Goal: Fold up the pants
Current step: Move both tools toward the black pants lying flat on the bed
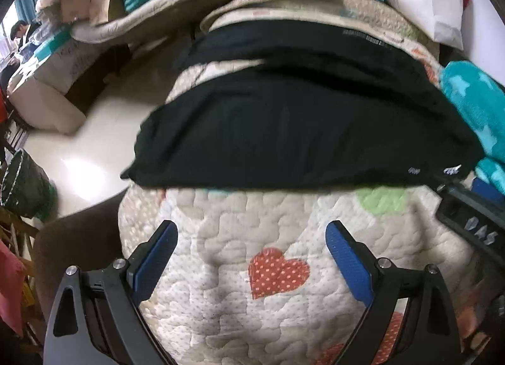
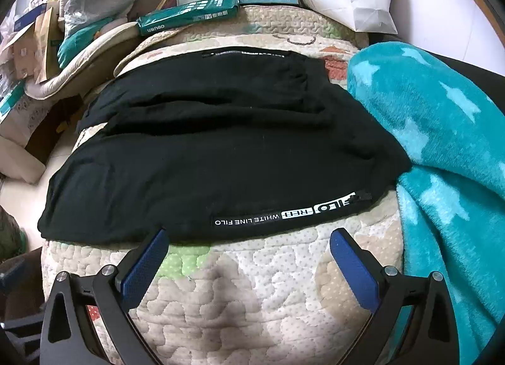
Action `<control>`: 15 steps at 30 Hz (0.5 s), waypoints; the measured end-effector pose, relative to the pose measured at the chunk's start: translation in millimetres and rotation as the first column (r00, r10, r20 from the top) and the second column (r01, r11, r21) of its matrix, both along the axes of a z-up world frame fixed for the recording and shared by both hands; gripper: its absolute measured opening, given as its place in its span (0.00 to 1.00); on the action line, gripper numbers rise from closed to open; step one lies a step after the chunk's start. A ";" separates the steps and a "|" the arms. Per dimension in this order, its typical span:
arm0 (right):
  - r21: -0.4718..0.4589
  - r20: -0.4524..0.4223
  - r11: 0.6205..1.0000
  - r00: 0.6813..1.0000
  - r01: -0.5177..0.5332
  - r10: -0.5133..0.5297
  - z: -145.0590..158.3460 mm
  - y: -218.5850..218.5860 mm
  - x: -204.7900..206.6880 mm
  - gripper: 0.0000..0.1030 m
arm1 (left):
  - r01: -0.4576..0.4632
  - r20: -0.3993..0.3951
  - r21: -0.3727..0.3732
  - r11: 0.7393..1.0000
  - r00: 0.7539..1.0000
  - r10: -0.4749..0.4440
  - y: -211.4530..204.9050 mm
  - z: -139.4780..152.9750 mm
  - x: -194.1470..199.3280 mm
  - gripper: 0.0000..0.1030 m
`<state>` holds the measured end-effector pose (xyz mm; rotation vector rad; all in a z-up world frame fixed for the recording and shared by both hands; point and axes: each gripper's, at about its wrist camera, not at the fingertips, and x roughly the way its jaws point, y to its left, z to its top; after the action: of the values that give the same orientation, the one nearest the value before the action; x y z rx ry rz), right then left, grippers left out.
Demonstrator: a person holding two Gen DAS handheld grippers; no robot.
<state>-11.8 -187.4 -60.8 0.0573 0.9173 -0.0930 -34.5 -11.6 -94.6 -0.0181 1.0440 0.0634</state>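
Right view only: a white printed label (image 2: pixel 285 214) was seen along the near edge of the black pants (image 2: pixel 221 150).
Left view only: a red heart patch (image 1: pixel 276 272) was seen on the quilt (image 1: pixel 221 317).
Pants: laid across the quilt beside a teal blanket (image 2: pixel 442 144), apparently folded over.
Left gripper (image 1: pixel 251 249): spread wide, nothing held.
Right gripper (image 2: pixel 249 256): spread wide, nothing held.

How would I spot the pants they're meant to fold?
Find the cream quilted cover with hearts. The pants lie spread across it, left of a teal star-patterned blanket. They are the only black garment, with a white-lettered strip along the near edge.
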 end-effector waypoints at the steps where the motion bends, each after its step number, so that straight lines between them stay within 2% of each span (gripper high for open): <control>1: -0.001 -0.004 1.000 1.000 0.001 -0.001 -1.0 0.1 -0.2 1.00 | 0.001 -0.016 0.000 1.000 1.000 -0.001 0.4 -5.7 0.5 0.92; 5: 0.000 -0.017 1.000 1.000 0.004 -0.004 -3.7 -1.0 1.8 1.00 | 0.014 -0.080 -0.008 1.000 0.997 -0.014 -2.0 -25.7 2.2 0.92; 11: -0.007 -0.022 1.000 1.000 0.009 -0.009 -5.0 -0.4 3.1 1.00 | 0.038 -0.033 0.009 0.999 0.999 -0.038 -9.2 -31.2 -9.2 0.92; 15: -0.015 -0.020 1.000 1.000 0.005 -0.006 -3.4 -0.4 2.9 1.00 | 0.014 -0.061 -0.038 0.999 0.998 -0.017 -2.8 -28.0 -7.8 0.95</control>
<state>-8.9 -187.7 -64.1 0.0456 0.9361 -0.1055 -42.4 -14.4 -122.6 -0.0425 1.1067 0.0302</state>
